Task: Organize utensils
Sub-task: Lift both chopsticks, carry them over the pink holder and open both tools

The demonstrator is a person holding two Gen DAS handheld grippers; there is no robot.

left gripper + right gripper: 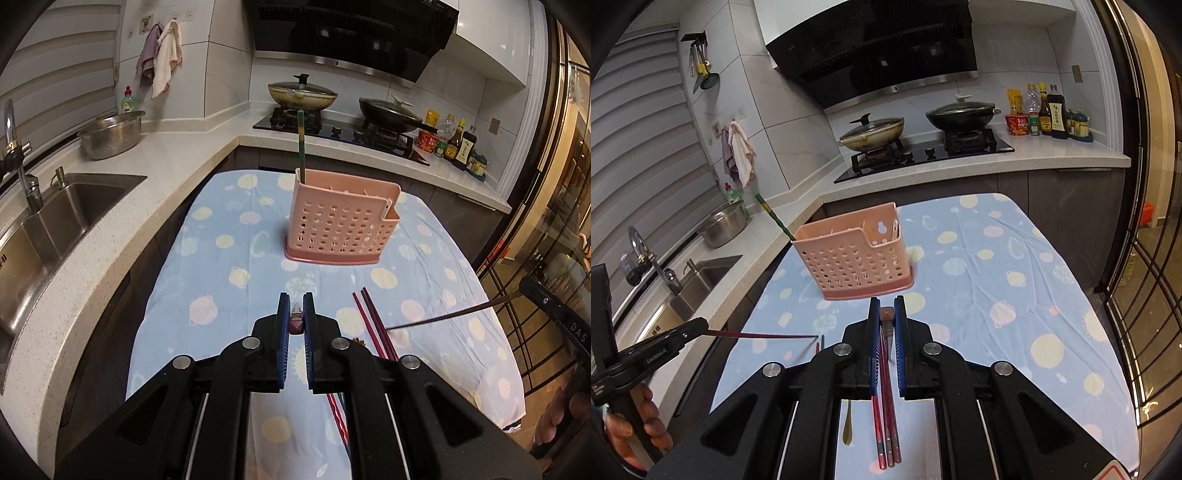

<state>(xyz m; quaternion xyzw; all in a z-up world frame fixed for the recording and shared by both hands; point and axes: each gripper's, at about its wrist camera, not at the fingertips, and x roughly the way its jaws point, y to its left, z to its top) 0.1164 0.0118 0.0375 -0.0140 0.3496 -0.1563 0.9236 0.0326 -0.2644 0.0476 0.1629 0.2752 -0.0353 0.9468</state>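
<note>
A pink perforated utensil holder (pixel 338 225) stands on the blue patterned tablecloth (pixel 221 280); it also shows in the right wrist view (pixel 855 258). A green chopstick (pixel 301 144) leans out of its left end. My left gripper (pixel 296 310) is shut on a dark red chopstick (pixel 296 323), seen end-on; the right wrist view shows that chopstick (pixel 764 335) held level above the cloth. My right gripper (pixel 887 314) is shut on a chopstick (pixel 887 325), seen as a thin rod (pixel 450 315) in the left wrist view. Red chopsticks (pixel 373 325) lie on the cloth.
A gold spoon (pixel 847 428) and several red chopsticks (pixel 886 432) lie under my right gripper. A sink (pixel 55 221) and steel bowl (pixel 112 134) are on the left counter. Two lidded pans (pixel 303 94) sit on the stove behind.
</note>
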